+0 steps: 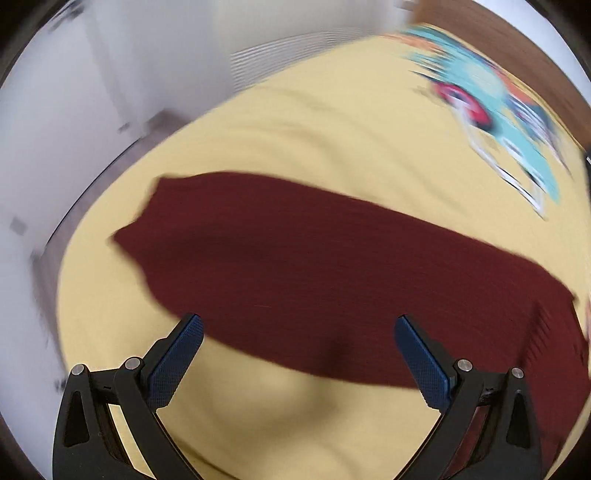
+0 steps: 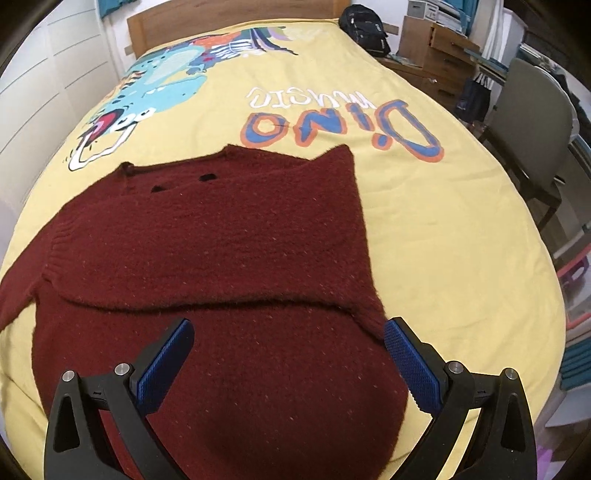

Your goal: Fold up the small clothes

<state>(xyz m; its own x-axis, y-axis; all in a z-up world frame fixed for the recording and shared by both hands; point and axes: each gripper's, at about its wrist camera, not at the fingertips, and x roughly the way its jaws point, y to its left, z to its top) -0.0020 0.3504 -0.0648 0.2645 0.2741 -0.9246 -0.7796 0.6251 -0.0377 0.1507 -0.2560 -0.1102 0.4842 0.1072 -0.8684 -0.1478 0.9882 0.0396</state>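
Observation:
A dark red knitted sweater [image 2: 207,251] lies flat on the yellow bedspread [image 2: 443,229], with one sleeve folded across its body. My right gripper [image 2: 288,332] hangs open just above the sweater's lower part, nothing between its blue pads [image 2: 410,363]. In the blurred left wrist view a long part of the same sweater [image 1: 314,273] stretches across the bedspread [image 1: 295,147]. My left gripper [image 1: 297,325] stands open over its near edge, holding nothing.
The bedspread carries a dinosaur print [image 2: 162,85] and lettering [image 2: 332,122]. A wooden headboard [image 2: 229,22] and a black backpack [image 2: 365,29] are at the far end. A grey chair [image 2: 532,125] and wooden drawers [image 2: 436,48] stand at the right. White cupboards [image 1: 74,110] line the left.

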